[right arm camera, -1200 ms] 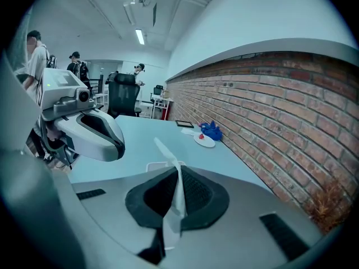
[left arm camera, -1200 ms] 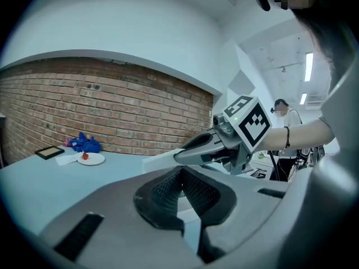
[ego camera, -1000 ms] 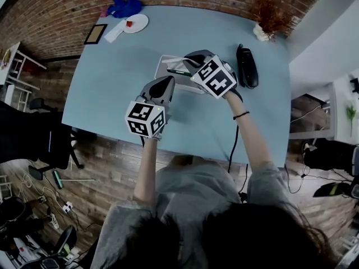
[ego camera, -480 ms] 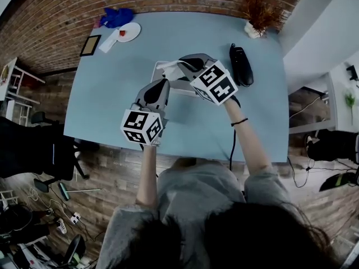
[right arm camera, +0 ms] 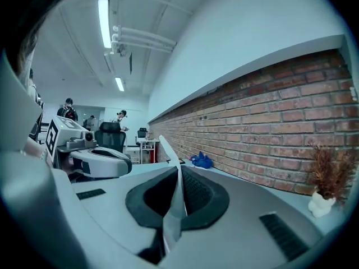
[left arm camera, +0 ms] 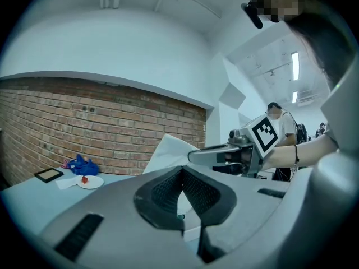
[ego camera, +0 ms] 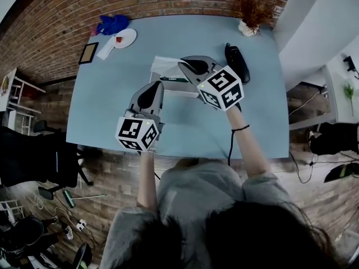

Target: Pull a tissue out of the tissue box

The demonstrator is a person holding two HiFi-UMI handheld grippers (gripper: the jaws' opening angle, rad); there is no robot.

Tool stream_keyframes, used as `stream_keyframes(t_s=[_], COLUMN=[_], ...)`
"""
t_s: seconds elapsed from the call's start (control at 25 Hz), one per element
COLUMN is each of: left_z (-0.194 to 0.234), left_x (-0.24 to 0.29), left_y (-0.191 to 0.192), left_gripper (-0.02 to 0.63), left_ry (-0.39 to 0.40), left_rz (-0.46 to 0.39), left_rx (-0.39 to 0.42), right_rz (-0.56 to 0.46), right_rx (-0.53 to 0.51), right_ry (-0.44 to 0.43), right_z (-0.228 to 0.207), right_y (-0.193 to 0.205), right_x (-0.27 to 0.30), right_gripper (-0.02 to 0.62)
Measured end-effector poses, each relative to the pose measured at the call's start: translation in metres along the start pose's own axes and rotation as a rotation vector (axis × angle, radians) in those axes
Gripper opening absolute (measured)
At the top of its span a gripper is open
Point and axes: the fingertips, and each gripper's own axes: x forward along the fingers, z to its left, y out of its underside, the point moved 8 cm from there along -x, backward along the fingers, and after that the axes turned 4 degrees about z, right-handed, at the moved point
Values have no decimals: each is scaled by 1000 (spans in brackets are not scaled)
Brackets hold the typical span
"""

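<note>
The left gripper [ego camera: 157, 84] is nearest, at 11 o'clock from the person, its claw closed on nothing. At 12 o'clock the right gripper [ego camera: 181, 63] has its claw pinched tight on a white tissue [ego camera: 164, 65], whose sheet stands up between the pads above the box [ego camera: 171, 82] on the blue table [ego camera: 112, 105]. I cannot tell whether its lower end is free. Farther off, a black device [ego camera: 235, 60] lies at 1 o'clock with a plant [ego camera: 251, 15] beyond it, and a plate [ego camera: 124, 37] and blue cloth [ego camera: 112, 24] lie at 11 o'clock.
</note>
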Motion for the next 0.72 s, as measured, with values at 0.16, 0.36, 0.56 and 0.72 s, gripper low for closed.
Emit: stream_keyframes(t_s=[0.16,0.36,0.56,0.72], left_z=[-4,-11,-21,-31], left_x=[-6,-10,-15,-19], left_y=[-6,-11,-16,-17], left_gripper=[3,3,3,3], left_ry=[-4,-4,-4,-4], left_rz=[-21,-44,-65,-71], left_rx=[6,16,27,39], right_rz=[-64,-128,-183,-217], right_rx=[37,66,63,51], right_ry=[8,7,-1,-5], right_z=[1,7,17,26], right_y=[-3,-4,-2,2], right_x=[-13,-24,-34,-44], right_gripper=[2,2,2,2])
